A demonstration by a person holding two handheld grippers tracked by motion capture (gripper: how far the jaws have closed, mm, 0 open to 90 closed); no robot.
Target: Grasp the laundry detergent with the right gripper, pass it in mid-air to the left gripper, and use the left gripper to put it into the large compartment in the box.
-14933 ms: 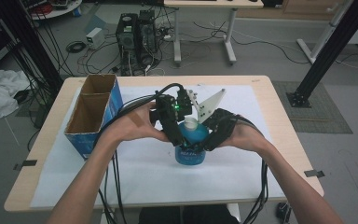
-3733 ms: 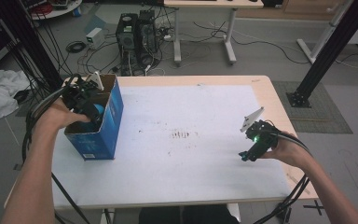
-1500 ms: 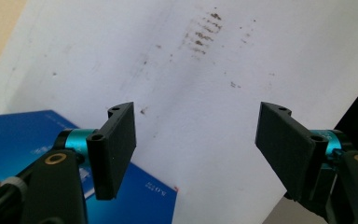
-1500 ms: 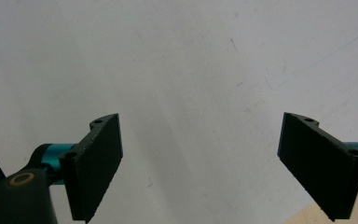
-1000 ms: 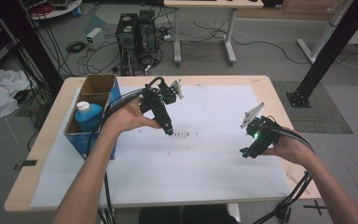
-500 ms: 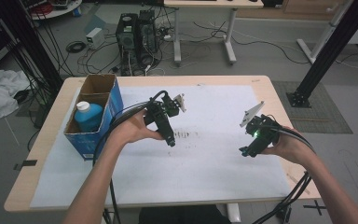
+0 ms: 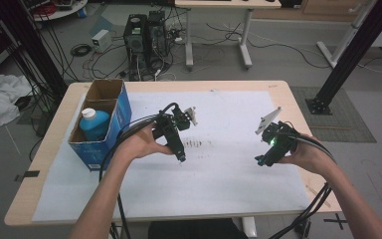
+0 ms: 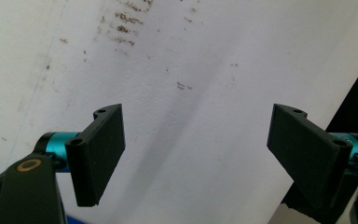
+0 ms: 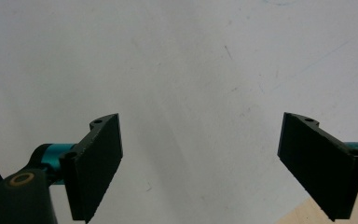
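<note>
We list one blue cardboard box (image 7: 110,124) at the left edge of the table (image 7: 298,107), open-topped, two compartments: the near one holds a blue bottle (image 7: 94,124) with white cap, upright; the far one shows bare cardboard. We hold the left gripper (image 7: 181,158) over the white sheet (image 7: 229,169) beside a patch of dark smudges (image 7: 195,144), jaws spread wide, nothing between them. The right gripper (image 7: 259,161), well apart toward the right edge, likewise gapes wide with nothing held.
</note>
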